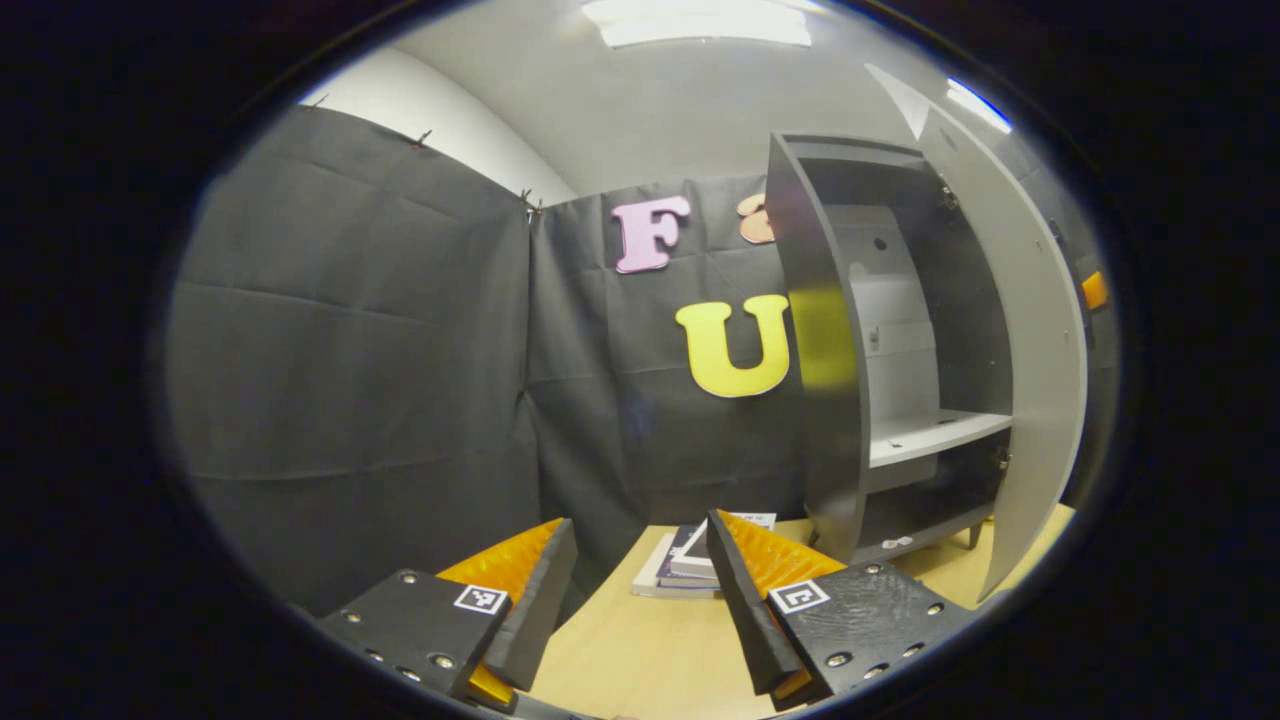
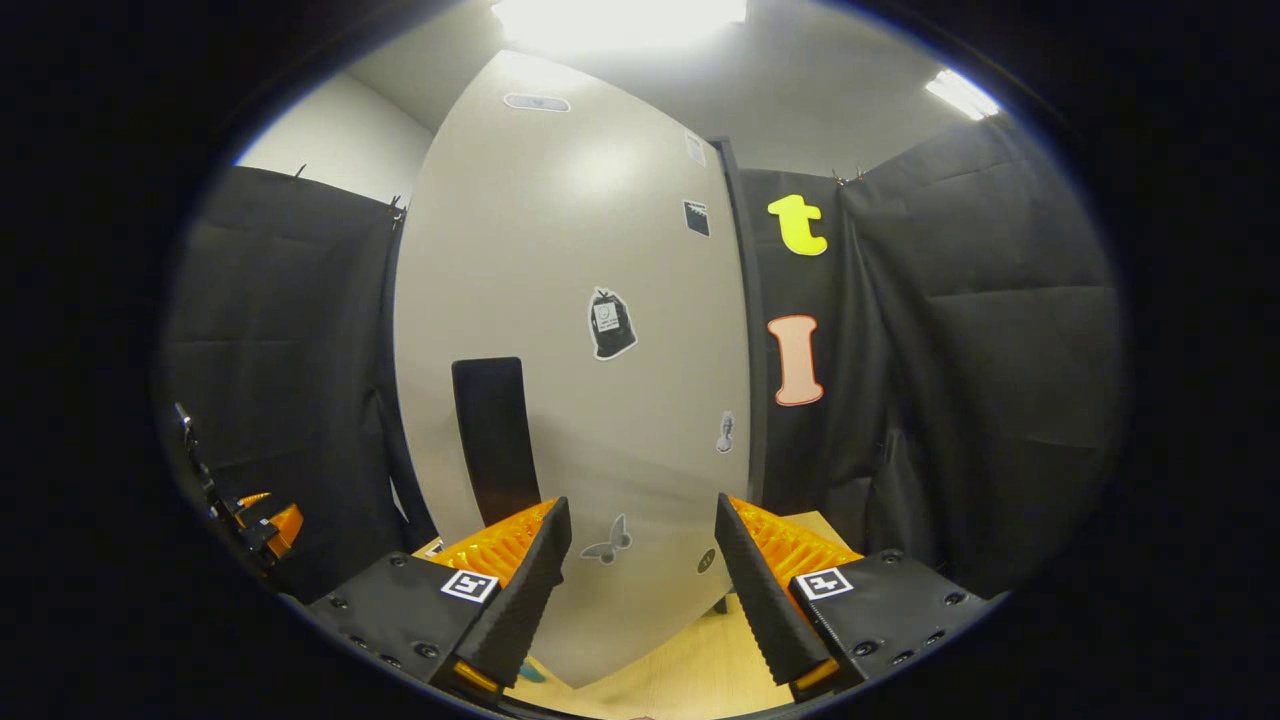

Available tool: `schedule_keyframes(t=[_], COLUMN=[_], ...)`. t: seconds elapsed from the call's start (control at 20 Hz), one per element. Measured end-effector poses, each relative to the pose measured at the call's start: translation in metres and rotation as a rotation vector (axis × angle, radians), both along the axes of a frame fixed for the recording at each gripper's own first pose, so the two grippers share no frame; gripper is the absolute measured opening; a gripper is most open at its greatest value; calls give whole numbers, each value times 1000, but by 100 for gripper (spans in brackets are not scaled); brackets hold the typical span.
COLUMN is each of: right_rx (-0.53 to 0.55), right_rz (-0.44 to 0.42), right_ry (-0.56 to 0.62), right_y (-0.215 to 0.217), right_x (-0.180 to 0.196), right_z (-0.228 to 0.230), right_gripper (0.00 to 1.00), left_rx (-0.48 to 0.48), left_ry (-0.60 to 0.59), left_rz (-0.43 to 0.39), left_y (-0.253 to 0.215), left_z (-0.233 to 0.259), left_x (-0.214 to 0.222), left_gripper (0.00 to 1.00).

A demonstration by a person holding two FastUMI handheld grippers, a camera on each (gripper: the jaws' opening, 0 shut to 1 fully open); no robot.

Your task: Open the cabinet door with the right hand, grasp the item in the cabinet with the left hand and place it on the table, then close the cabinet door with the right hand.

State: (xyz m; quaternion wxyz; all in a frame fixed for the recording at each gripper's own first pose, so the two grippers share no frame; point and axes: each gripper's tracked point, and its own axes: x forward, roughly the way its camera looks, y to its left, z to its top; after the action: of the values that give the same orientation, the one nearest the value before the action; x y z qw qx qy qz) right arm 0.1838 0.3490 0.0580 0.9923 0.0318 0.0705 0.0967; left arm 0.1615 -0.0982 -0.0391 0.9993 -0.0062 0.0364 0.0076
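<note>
The grey cabinet (image 1: pixel 830 400) stands on the table at the right of the left gripper view, its door (image 1: pixel 1040 350) swung wide open. Inside it a white shelf (image 1: pixel 930 432) shows. A small stack of books (image 1: pixel 690 565) lies flat on the table (image 1: pixel 640 650) just left of the cabinet's foot. My left gripper (image 1: pixel 640 525) is open, short of the books and holding nothing. In the right gripper view the door's pale outer face (image 2: pixel 600 250) is close ahead, with its black handle (image 2: pixel 495 440) just above my left finger. My right gripper (image 2: pixel 640 505) is open, with nothing between its fingers.
Black cloth walls close the booth behind and beside the cabinet. The open door juts out over the table's right part. The wooden tabletop (image 2: pixel 700 680) shows under the door's lower edge. The left gripper's body (image 2: pixel 262 525) shows at the far left of the right gripper view.
</note>
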Motion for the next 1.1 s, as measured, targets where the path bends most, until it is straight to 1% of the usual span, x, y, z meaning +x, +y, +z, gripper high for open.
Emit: schedule_keyframes(t=[0.25,0.3,0.35,0.6,0.7,0.8,0.9,1.0,1.1], right_rx=[2,2,3,-11,-14,-17,-24,-19,-13], right_rz=[48,53,60,47,39,35,22,11,5], right_ry=[-13,-15,-20,-22,-24,-31,-32,-47,-43], right_y=[27,33,38,45,38,32,16,-2,-25], right_x=[13,13,13,4,0,0,-5,-7,-2], right_z=[-1,-2,-2,-5,-5,-2,-4,0,-2], right_gripper=[92,87,92,94,94,94,94,94,93], left_rx=[8,5,1,-6,-15,-18,-26,-28,-13], left_ry=[2,3,7,-4,-8,-7,-7,-15,-22], left_rz=[15,15,13,-9,-27,-27,-24,-44,-40], left_y=[6,6,5,2,-4,-8,-12,-22,-24], left_z=[-1,-2,-2,2,3,4,6,10,14], left_x=[-2,-3,-3,-2,-2,-1,-1,0,1], left_gripper=[79,79,79,79,79,79,79,79,79])
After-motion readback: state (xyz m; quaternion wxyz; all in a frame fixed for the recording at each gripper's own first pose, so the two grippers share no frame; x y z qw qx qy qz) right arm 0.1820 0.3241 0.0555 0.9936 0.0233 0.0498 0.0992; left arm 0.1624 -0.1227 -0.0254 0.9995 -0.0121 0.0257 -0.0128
